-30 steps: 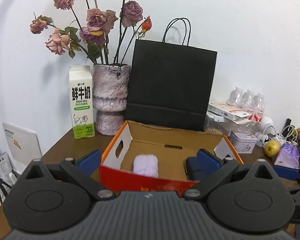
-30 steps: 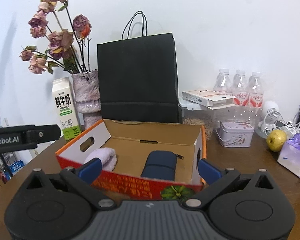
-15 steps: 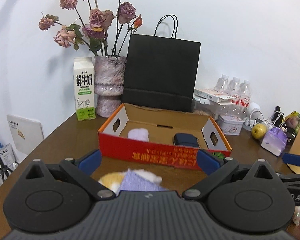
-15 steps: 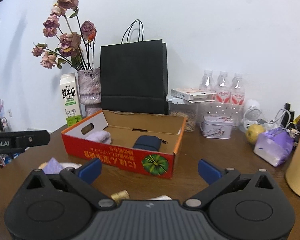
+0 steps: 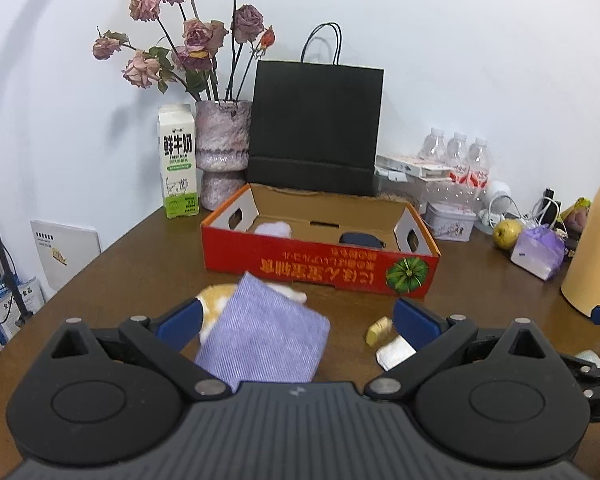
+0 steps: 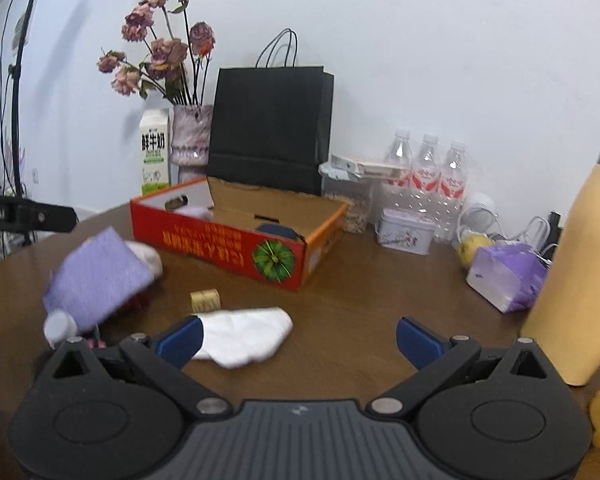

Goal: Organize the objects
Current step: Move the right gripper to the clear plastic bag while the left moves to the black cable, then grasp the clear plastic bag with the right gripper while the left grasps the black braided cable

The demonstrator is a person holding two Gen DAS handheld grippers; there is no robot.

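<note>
A red cardboard box (image 5: 320, 266) stands open on the brown table, with a pale purple cloth (image 5: 274, 228) and a dark blue pouch (image 5: 362, 240) inside; it also shows in the right wrist view (image 6: 236, 242). My left gripper (image 5: 296, 320) is open above a purple cloth pouch (image 5: 264, 338) that lies on an orange-white soft thing (image 5: 214, 300). My right gripper (image 6: 298, 338) is open, its left finger over a white sock (image 6: 246, 336). A small gold block (image 6: 205, 300) lies between the sock and the box.
A black paper bag (image 5: 314, 128), a vase of dried roses (image 5: 220, 148) and a milk carton (image 5: 178, 162) stand behind the box. Water bottles (image 6: 426, 172), a tin (image 6: 406, 230), an apple (image 5: 506, 234), a purple tissue pack (image 6: 504, 276) and a tall yellow flask (image 6: 580, 280) crowd the right.
Both grippers have pulled back from over the box toward the near table. The purple pouch, sock and gold block have come into view in front of them.
</note>
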